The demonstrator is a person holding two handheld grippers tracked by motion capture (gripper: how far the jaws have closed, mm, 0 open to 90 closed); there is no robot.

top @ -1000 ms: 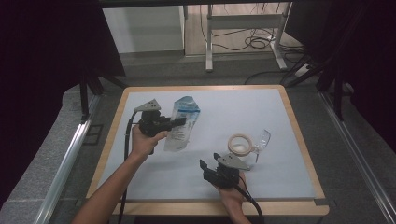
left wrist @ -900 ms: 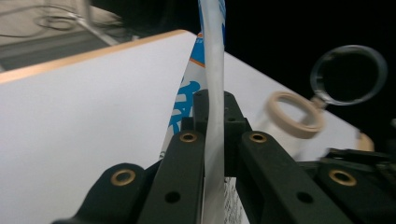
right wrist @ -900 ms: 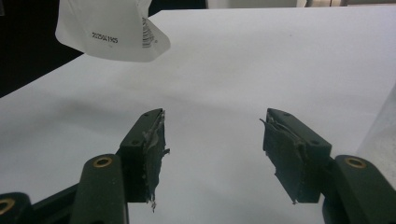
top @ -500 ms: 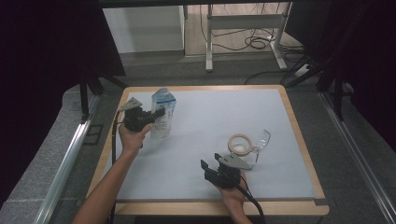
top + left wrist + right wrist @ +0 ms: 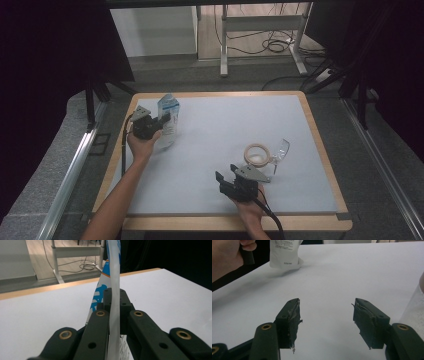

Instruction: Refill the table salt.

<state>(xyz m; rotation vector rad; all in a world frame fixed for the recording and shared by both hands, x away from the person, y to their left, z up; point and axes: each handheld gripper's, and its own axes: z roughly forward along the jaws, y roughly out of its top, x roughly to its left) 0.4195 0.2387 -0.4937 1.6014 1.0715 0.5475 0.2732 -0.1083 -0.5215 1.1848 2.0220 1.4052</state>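
Half pouch [image 5: 168, 120] hidden behind left gripper [image 5: 159, 121].

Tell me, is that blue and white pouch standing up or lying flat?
Upright: the pouch stands tall on the table, its edge pinched in the left hand-held gripper.

A flat plastic pouch [image 5: 167, 120], white with blue print and a thin orange band near its top, stands upright and slightly tilted near the surface's [image 5: 220, 150] far left corner. It is pinched at its side edge between the closed left tongs [image 5: 161, 120]. Seen edge-on in the left gripper view, the pouch [image 5: 113, 277] is thin and bows gently. From the right gripper view its lower end [image 5: 284, 253] carries small dark print and hangs just above the surface.
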